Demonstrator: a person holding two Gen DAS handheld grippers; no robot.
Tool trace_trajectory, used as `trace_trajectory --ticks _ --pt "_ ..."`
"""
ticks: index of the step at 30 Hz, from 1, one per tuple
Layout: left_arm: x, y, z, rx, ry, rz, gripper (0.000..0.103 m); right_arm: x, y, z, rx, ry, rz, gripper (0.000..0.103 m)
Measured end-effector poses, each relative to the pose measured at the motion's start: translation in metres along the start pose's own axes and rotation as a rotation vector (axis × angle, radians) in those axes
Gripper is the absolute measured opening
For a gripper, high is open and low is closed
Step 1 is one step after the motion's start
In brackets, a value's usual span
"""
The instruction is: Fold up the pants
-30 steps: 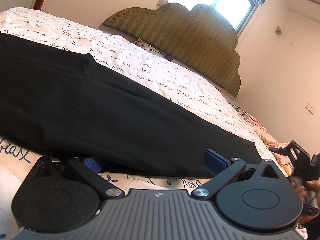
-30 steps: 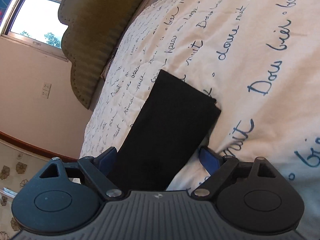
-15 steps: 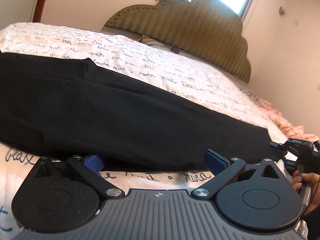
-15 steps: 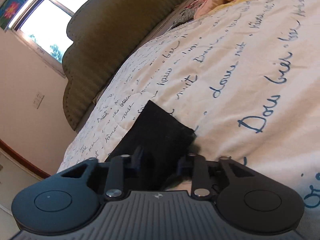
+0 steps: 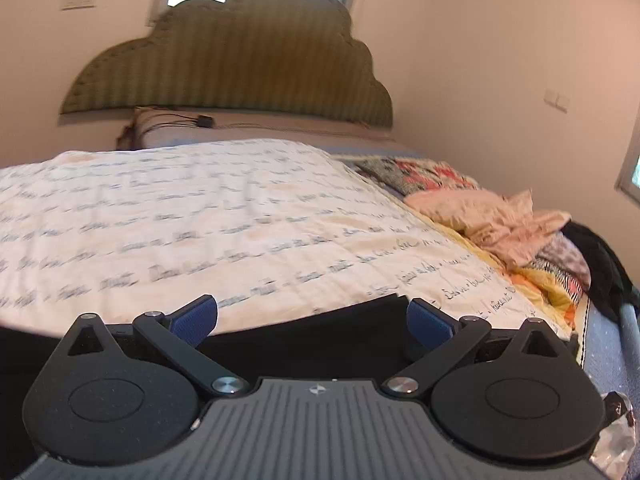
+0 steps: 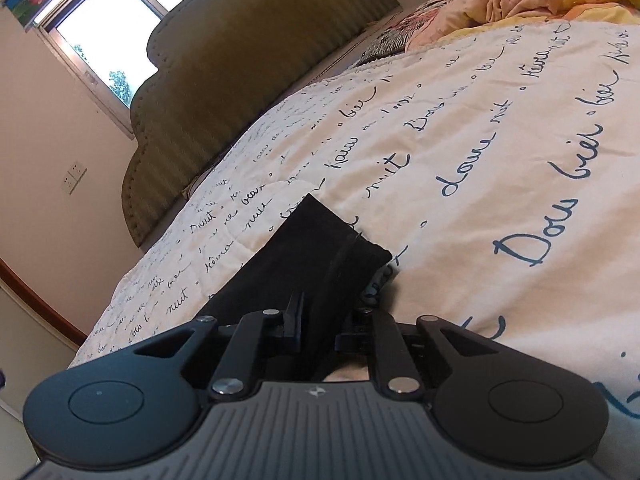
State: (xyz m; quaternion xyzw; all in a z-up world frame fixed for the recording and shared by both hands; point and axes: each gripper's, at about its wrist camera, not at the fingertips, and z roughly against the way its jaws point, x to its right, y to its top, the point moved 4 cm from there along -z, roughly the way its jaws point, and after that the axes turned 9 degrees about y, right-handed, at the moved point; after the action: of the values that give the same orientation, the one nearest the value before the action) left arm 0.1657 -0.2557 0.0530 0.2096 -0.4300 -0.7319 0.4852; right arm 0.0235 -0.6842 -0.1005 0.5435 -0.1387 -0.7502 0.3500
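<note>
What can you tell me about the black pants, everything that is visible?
The pants are plain black cloth, matte, lying flat on the quilt with blue script. In the right wrist view the narrow end shows layered edges, and the right gripper is shut on it. In the left wrist view the pants stretch across below the open left gripper, which does not grip them.
</note>
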Motion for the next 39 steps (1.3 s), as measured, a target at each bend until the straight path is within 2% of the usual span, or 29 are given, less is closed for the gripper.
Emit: trace_trajectory --ticks 4,8,13,18,22,26,28,29,32,34,36,37,39 --pt "0.055 0.017 -0.052 -0.111 -0.003 -0.096 0.101 -0.003 -0.001 0.001 0.002 -0.012 0.035 0.012" --pt "0.104 0.007 -0.092 -0.215 0.006 -0.211 0.1 -0.011 -0.002 -0.001 0.007 -0.027 0.092 0.012" --pt "0.139 -0.006 -0.128 -0.33 0.008 -0.294 0.098 -0.024 -0.007 -0.001 0.012 -0.042 0.179 0.012" --pt "0.165 -0.01 -0.15 -0.391 -0.004 -0.319 0.1 -0.033 -0.011 0.0 0.023 -0.045 0.245 0.012" --pt "0.197 -0.029 -0.171 -0.511 -0.023 -0.492 0.098 -0.035 -0.011 -0.001 0.024 -0.043 0.254 0.012" --pt "0.209 -0.039 -0.188 -0.533 0.045 -0.637 0.093 -0.038 -0.012 -0.001 0.025 -0.045 0.273 0.013" --pt "0.21 -0.045 -0.193 -0.569 0.053 -0.682 0.088 -0.039 -0.013 -0.001 0.029 -0.044 0.277 0.013" --pt "0.209 -0.047 -0.195 -0.572 0.057 -0.699 0.079 -0.039 -0.013 -0.001 0.031 -0.044 0.277 0.013" --pt "0.203 -0.047 -0.196 -0.557 0.08 -0.697 0.081 -0.039 -0.014 0.001 0.034 -0.041 0.281 0.013" --pt "0.198 -0.044 -0.198 -0.559 0.096 -0.683 0.076 -0.041 -0.015 0.002 0.04 -0.036 0.29 0.013" --pt "0.192 -0.039 -0.198 -0.551 0.109 -0.652 0.057 -0.043 -0.015 0.004 0.05 -0.031 0.303 0.013" --pt "0.189 -0.035 -0.199 -0.553 0.11 -0.63 0.054 -0.044 -0.016 0.004 0.052 -0.03 0.31 0.013" --pt "0.183 -0.029 -0.198 -0.555 0.101 -0.583 0.035 -0.045 -0.016 0.005 0.052 -0.029 0.319 0.013"
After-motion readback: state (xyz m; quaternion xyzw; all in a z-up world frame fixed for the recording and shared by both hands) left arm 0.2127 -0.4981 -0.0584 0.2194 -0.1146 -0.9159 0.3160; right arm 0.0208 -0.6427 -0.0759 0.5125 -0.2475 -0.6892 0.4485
